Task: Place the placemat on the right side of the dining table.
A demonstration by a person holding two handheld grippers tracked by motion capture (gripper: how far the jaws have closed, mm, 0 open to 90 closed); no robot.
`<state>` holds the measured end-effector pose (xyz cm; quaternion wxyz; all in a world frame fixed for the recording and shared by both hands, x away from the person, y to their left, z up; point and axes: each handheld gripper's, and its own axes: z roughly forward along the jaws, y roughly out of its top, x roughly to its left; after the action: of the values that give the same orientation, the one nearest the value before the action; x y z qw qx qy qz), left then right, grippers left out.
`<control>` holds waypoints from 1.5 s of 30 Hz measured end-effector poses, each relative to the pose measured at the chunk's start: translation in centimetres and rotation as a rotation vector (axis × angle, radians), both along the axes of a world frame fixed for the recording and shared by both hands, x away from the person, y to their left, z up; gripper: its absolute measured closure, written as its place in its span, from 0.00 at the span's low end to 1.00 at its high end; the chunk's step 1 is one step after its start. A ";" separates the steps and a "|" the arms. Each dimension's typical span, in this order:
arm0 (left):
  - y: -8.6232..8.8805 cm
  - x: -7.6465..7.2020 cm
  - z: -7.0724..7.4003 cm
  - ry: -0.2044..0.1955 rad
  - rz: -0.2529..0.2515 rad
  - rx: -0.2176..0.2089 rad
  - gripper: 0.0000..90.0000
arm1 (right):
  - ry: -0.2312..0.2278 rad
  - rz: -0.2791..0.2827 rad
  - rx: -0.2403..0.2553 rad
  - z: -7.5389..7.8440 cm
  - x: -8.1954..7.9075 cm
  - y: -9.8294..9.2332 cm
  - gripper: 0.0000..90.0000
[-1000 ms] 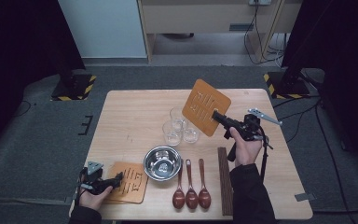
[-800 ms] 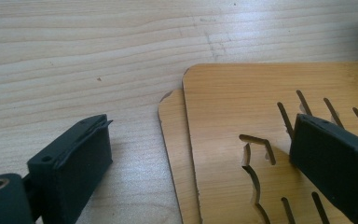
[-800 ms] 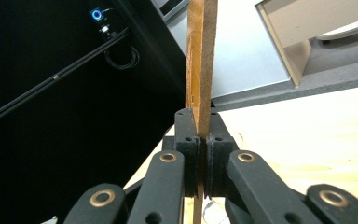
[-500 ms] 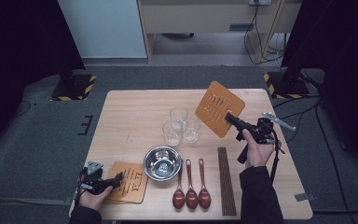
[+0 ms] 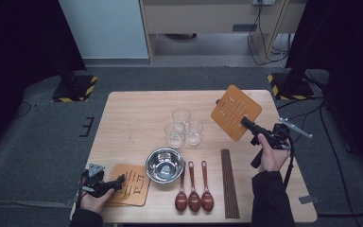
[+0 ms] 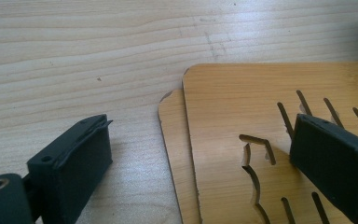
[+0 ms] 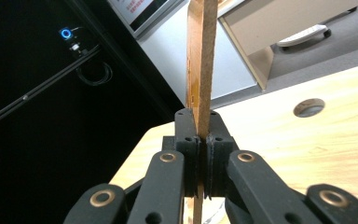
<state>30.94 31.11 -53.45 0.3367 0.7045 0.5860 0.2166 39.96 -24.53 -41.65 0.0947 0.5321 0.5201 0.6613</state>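
Right gripper (image 5: 244, 119) is pinching the lower right edge of a thin orange-brown wooden placemat with cut-out slots (image 5: 235, 112), jaws pressed tight on both faces. In the right gripper view (image 7: 199, 140) the board (image 7: 200, 56) is standing edge-on straight up between the pads. The high view is showing it lifted off the surface, tilted, hanging over the far right part of the light wooden table (image 5: 132, 113), with the right hand (image 5: 272, 153) wrapping the gripper body from below.

Left gripper (image 5: 118, 179) is sitting at the near left corner with its jaws spread wide. In the left gripper view (image 6: 200, 163) one jaw is resting on bare tabletop (image 6: 98, 56) and the other is lying over the slotted face of a second flat wooden placemat (image 6: 242, 93); the mat's edge is running between them, pads not pressing on it. A further board of the same kind (image 6: 170, 126) is peeking out from under that one, slightly offset. The left hand (image 5: 94, 196) is gripping the tool just at the table edge.

Outward from there: a round stainless steel bowl (image 5: 164, 164) is standing just right of the near mat (image 5: 131, 184). Three dark red-brown wooden spoons (image 5: 194, 191) are lying side by side next to the bowl, and a bundle of dark brown chopsticks (image 5: 229, 182) is lying right of them. Three clear drinking glasses (image 5: 183, 126) are clustered mid-table, between the bowl and the lifted mat.
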 end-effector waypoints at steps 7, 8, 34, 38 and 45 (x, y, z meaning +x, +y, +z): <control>0.0 0.0 0.0 0.000 0.000 0.000 0.05 | 0.016 -0.030 0.002 -0.6 -0.2 -1.4 0.97; 0.0 0.0 0.0 0.000 0.000 0.000 0.05 | 0.018 -0.033 -0.001 -0.7 -0.3 -1.5 0.97; -0.1 0.0 0.0 0.003 0.001 0.001 0.04 | 0.083 -0.100 -0.027 -3.9 -1.0 -4.8 0.97; -0.1 0.0 0.0 0.002 0.002 0.001 0.04 | 0.095 -0.106 -0.030 -4.5 -1.1 -5.1 0.97; -0.1 0.0 0.0 0.001 0.004 -0.001 0.04 | 0.125 -0.122 -0.035 -5.7 -1.4 -6.0 0.97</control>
<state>30.99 31.02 -53.46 0.3365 0.7033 0.5876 0.2165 38.57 -30.53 -47.31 0.1114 0.6011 0.5031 0.6108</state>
